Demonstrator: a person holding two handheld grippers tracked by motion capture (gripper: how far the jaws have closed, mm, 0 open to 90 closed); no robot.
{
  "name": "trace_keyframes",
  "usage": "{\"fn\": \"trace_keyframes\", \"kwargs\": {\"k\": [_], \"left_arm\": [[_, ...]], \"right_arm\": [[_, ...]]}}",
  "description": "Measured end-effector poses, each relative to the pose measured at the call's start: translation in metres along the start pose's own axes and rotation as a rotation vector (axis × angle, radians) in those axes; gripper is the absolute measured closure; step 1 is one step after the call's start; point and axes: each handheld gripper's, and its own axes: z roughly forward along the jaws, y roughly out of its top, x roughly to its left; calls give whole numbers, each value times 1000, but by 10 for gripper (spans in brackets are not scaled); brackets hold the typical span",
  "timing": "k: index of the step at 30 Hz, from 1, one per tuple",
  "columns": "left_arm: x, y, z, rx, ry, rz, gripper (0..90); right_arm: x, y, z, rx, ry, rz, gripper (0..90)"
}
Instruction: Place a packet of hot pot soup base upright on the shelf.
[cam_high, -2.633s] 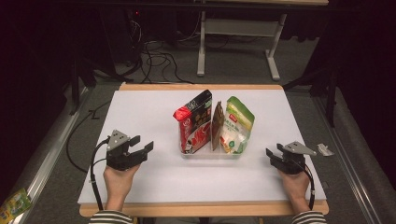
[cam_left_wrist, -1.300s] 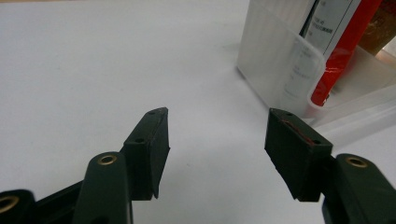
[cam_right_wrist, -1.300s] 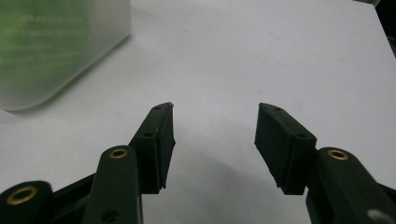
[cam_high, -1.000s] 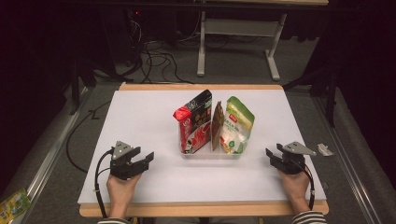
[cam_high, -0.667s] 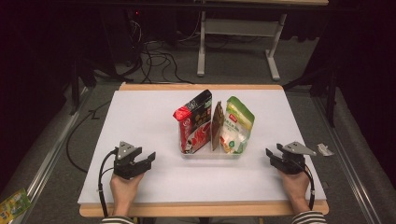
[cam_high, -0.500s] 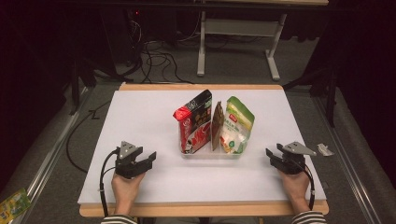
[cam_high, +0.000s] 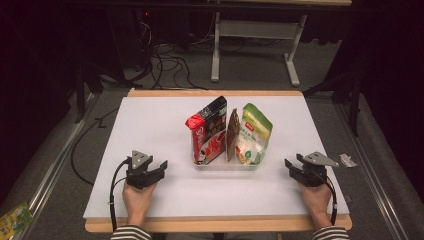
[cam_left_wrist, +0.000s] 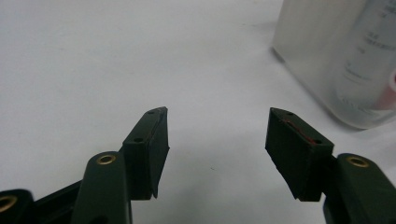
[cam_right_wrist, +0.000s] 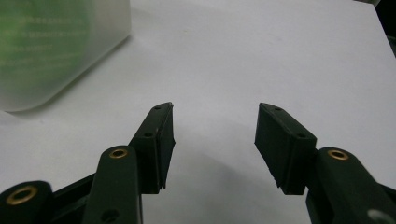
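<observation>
while both tongs gape wide, empty, clear tray (cam_high: 226, 165) with 3 pouches sits between left tongs (cam_high: 159, 167) and right tongs (cam_high: 291, 166).

The table (cam_high: 150, 125) is white on top with a pale wooden edge. In a clear tray (cam_high: 220, 166) stand a red and black pouch (cam_high: 207, 131), a brown packet (cam_high: 232, 135) and a green and white pouch (cam_high: 254, 134). Both tools are black, the left tool (cam_high: 161, 167) and right tool (cam_high: 290, 167) each topped with a grey plate. The sleeves (cam_high: 131, 233) are striped black and white.

Black left claw (cam_high: 159, 166) and right claw (cam_high: 291, 166), grey three-cornered top plates, brass screw bushings, black trailing cables, striped sleeves (cam_high: 129, 233).
</observation>
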Motion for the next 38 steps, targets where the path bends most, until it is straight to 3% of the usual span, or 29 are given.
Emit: {"fn": "trace_keyframes", "kwargs": {"k": [8,18,23,27,38], "left_arm": [[2,-4,8,-11,34,-2,397],[3,-9,12,-18,47,-11,396],[2,-9,13,-23,44,8,386],[1,-9,14,-13,51,13,372],[-1,-10,14,-16,57,34,361]], "right_arm": [[0,0,0,0,0,1,477],[0,0,0,1,1,3,477],[-2,0,0,-4,6,4,476],[-3,-1,-2,-17,11,33,475],[-3,-1,-2,-17,14,35,472]]}}
